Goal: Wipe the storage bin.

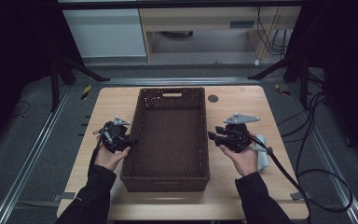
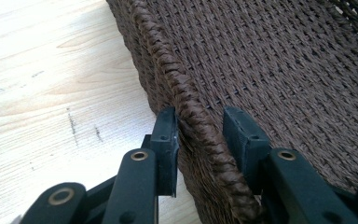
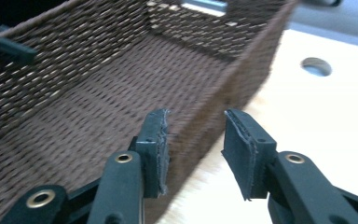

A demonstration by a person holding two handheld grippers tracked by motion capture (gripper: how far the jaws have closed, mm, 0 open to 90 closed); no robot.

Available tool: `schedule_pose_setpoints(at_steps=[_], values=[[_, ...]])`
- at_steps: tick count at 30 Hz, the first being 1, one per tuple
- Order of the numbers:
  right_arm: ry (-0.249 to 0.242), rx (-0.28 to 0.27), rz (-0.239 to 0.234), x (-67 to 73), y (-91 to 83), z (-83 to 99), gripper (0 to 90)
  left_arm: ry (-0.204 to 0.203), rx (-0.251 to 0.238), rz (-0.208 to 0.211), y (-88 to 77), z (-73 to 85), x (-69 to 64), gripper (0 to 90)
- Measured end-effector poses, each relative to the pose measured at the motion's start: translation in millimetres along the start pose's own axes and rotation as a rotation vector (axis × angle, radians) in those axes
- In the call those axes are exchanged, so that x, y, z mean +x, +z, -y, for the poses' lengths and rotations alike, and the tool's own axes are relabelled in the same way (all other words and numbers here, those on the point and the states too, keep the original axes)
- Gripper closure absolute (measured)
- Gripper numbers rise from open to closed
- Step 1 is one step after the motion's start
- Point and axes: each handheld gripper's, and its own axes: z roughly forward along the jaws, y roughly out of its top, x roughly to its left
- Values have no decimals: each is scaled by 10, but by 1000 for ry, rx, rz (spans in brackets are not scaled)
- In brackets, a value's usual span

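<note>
A brown woven rectangular basket (image 1: 170, 135) sits mid-table on the pale wooden table (image 1: 242, 100), a light folded cloth (image 1: 262, 156) to its right.

Pale wooden table (image 1: 242, 105) with a round hole (image 1: 213, 98) near the far edge. Light blue cloth (image 1: 262, 158) at the table's right side. Black cables (image 1: 317, 140) looping over grey floor (image 1: 23, 154); white cabinet (image 1: 105, 32) beyond.

Left tool (image 2: 199, 135) astride braided basket rim (image 2: 177, 88) — outer pad touching, inner pad apart; wooden table (image 2: 46, 93) alongside.
</note>
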Motion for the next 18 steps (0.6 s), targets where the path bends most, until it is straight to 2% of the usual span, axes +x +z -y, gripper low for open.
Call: schedule_pose_setpoints(at_steps=[5, 9, 16, 18], values=[[38, -18, 56, -211, -137, 76, 547, 0, 6, 7, 11, -14, 6, 666], [52, 8, 105, -355, -144, 171, 511, 3, 9, 11, 13, -21, 17, 676], [80, 53, 156, -534, -149, 313, 460, 14, 15, 6, 5, -29, 46, 696], [69, 58, 183, -566, -164, 355, 444, 18, 17, 1, -2, -29, 51, 703]])
